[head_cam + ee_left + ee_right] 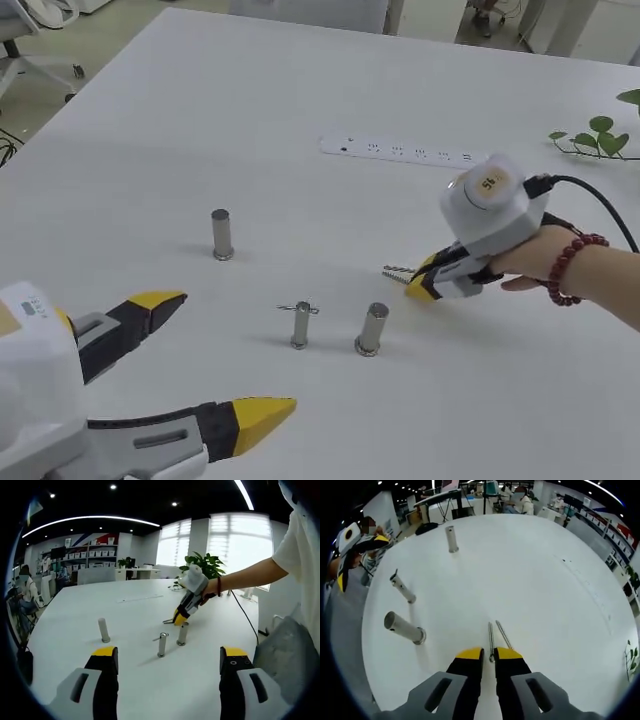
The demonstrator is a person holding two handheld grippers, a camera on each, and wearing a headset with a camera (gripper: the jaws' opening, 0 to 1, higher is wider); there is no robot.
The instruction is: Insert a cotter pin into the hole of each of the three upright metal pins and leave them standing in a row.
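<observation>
Three upright metal pins stand on the white table [300,100]: one at the far left [221,234], a middle one [300,326] with a cotter pin through its top, and a bare one [371,329] just right of it. My right gripper [412,283] hovers low to the right of the bare pin, shut on a loose cotter pin [396,270] [495,636] that sticks out from its tips. In the right gripper view the bare pin [403,628] lies to the left of the jaws. My left gripper [220,355] is open at the near left, empty, facing the pins [161,645].
A white power strip [405,152] lies across the far side of the table. Plant leaves [598,140] reach in at the right edge. A black cable trails from the right gripper. Bare table surface surrounds the pins.
</observation>
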